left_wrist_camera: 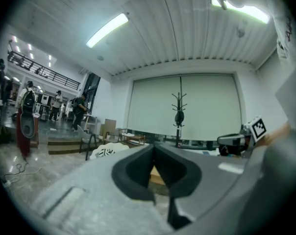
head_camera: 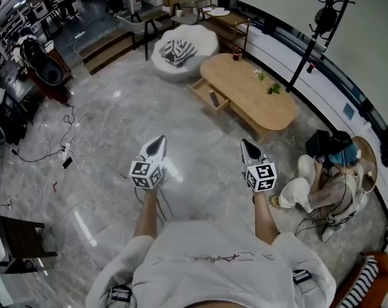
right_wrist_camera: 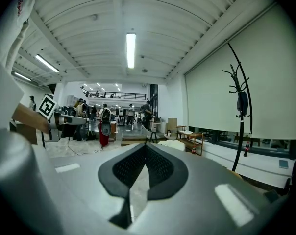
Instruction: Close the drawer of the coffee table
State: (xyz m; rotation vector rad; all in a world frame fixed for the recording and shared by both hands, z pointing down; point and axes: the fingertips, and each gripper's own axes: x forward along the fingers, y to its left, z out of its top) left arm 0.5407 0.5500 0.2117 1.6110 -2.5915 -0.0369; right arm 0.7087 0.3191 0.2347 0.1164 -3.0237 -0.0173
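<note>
The left tool (head_camera: 160,138) and the right tool (head_camera: 245,142) are held out side by side at arm's length above the grey polished floor (head_camera: 117,127), well apart from each other, both pointing towards the far side of the room. Each has its jaws pressed together with nothing between them: in both gripper views the dark pads meet at the tips. The drawer (head_camera: 209,95) stands pulled out of the long side of the low wooden desk (head_camera: 252,98), towards the left, with a small dark item lying inside it that is too small to make out. Both desk and drawer are well beyond the tools, far and slightly right of them, and neither tool touches them. On the desk top sit a small green plant (head_camera: 272,89) and, at its far end, a red object (head_camera: 236,54). Just beyond the far end of the desk is a white pouf (head_camera: 193,43) with a striped cushion (head_camera: 175,51) on it. A black coat stand (head_camera: 322,24) rises at the far right, and a person (head_camera: 322,181) sits on the floor at the near right.
</note>
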